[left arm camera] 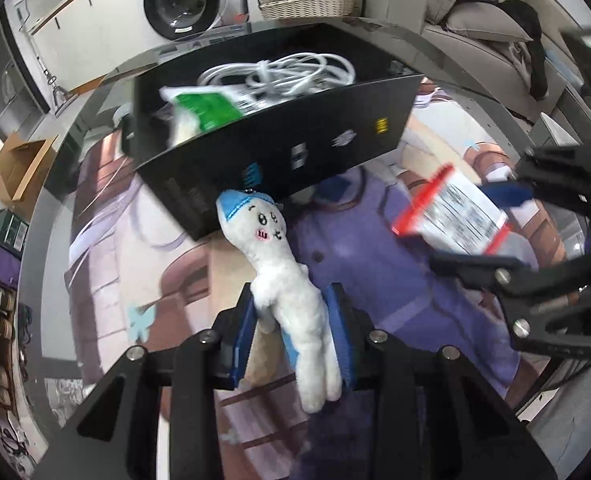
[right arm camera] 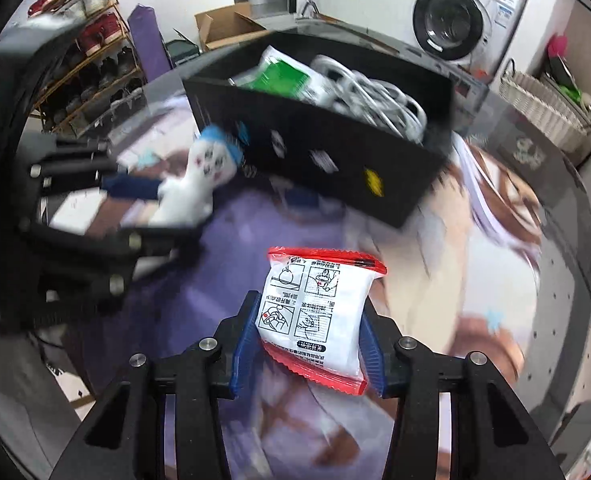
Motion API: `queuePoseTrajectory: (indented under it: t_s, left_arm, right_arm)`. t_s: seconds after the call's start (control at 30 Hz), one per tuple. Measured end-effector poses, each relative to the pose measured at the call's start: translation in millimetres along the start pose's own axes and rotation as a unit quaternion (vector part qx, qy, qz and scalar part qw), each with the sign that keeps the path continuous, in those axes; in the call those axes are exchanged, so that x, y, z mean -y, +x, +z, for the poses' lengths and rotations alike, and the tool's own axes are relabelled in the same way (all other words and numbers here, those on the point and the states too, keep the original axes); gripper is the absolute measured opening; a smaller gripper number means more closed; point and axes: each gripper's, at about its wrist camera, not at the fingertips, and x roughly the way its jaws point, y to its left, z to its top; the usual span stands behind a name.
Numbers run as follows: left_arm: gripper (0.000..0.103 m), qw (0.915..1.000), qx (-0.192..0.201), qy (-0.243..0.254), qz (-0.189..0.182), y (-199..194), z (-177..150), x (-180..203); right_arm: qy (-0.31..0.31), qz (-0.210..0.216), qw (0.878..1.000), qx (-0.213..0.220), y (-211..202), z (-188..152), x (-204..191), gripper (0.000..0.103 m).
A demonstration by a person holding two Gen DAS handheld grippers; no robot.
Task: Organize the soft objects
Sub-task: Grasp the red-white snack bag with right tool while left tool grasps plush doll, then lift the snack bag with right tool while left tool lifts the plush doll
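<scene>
Your left claw (left arm camera: 295,332) is clamped on a white plush doll (left arm camera: 283,280), its blue pads (left arm camera: 341,332) pressing the body from both sides; the doll's legs dangle toward the camera and its blue-capped face points away from you, toward the black box (left arm camera: 279,140). Your right claw (right arm camera: 309,344) is closed on a white sachet with red sealed edges (right arm camera: 315,312), gripped by its lower half so that the printed instruction panels face the camera and the top seal sticks out past the fingertips. Each claw shows in the other's view: the right one enters the left wrist view from the right edge, carrying the sachet just beside the box's near corner, and the left one appears blurred at the left of the right wrist view with the doll's head close to the box wall. Both things are held above the surface (left arm camera: 455,320), which is covered by a printed mat in purple and brown tones. Beyond them the open black box sits on the surface, and inside it lie a green and white packet (left arm camera: 207,108) and a coil of white cable (left arm camera: 287,72). Farther off you can see a washing machine (left arm camera: 183,0), a wicker basket (left arm camera: 307,0), a grey sofa with cushions (left arm camera: 475,20), a cardboard box (right arm camera: 227,28) and a shoe rack (right arm camera: 91,40).
</scene>
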Motion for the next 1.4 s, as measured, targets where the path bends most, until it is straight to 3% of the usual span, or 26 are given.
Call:
queuePoseTrajectory:
  t_s: [0.17,0.23,0.3,0.4,0.67,0.87,1.13,1.4]
  left_arm:
    - [0.039,1.0000,-0.001,-0.008,0.005,-2,-11,-13]
    - [0.046,1.0000,-0.003,-0.003,0.009,-1,-11,-12]
    - [0.046,0.9998,-0.006,-0.004,0.017,0,-10,-11]
    - [0.036,0.9997,-0.004,0.003,0.023,3,-8,-6]
    - [0.035,0.9999,0.000,-0.002,0.014,2,-5,-8]
    - [0.035,0.9999,0.006,-0.001,0.013,-1,-4,-8]
    - [0.035,0.9968,0.079,0.012,-0.001,-33,-1,-2]
    - [0.035,0.9756,0.214,0.048,0.017,-86,-4,7]
  right_arm:
    - [-0.004,0.002,1.000,0.001,11,3,-7,0.046]
    - [-0.003,0.000,1.000,-0.001,15,4,-4,0.046]
    - [-0.002,0.000,1.000,0.002,16,1,-4,0.046]
    - [-0.001,0.000,1.000,0.002,16,-1,-2,0.046]
    - [-0.001,0.000,1.000,0.009,10,-3,-2,0.046]
    - [0.007,-0.005,0.999,0.042,-6,3,0,0.046]
    - [0.005,-0.027,0.988,0.151,-48,12,-4,0.046]
    - [0.011,-0.052,0.958,0.283,-100,10,-4,0.046]
